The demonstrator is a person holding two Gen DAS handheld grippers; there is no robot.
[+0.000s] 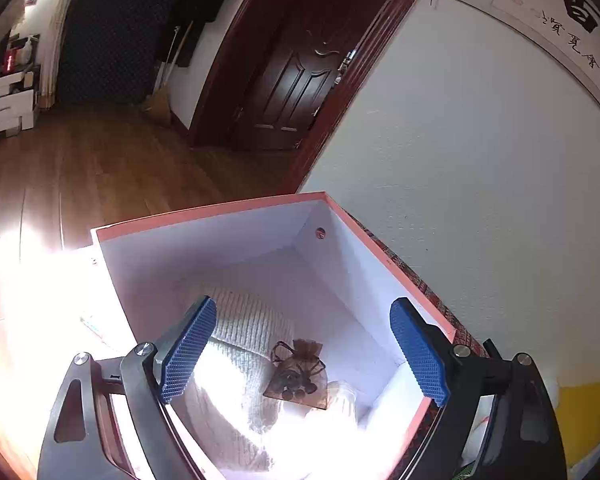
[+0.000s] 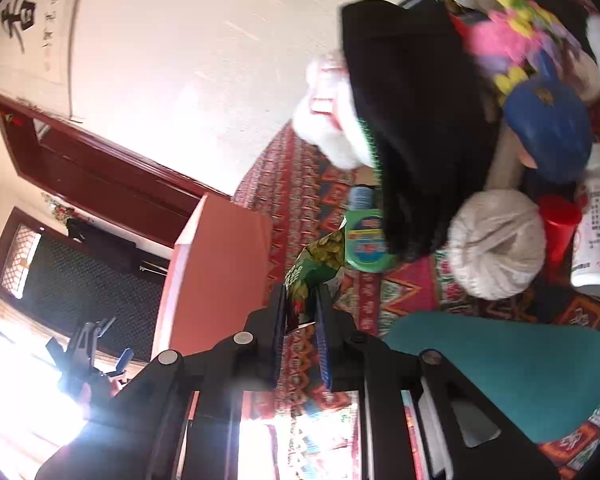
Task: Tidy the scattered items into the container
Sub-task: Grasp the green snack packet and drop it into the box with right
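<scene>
Left tongs [image 1: 304, 354]: mine, spread wide and empty over the open box [image 1: 204, 216].
Box: brown mesh pouch [image 1: 298, 376] lying on a white knit (glare hides part).
Right tongs [image 2: 302, 312]: clenched on a green snack packet [image 2: 314, 268], beside the box's orange wall on the patterned cloth [image 2: 300, 168].

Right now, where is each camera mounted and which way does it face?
Left wrist: on the left tool, tilted down into the orange box, where a knit item and a mesh pouch lie; both open blue fingers show.
Right wrist: on the right tool, looking across the patterned cloth at clutter; its fingers pinch a green snack packet.
Shared: the orange box, the doorway, the wall calligraphy; the left tool shows in the right view.
</scene>
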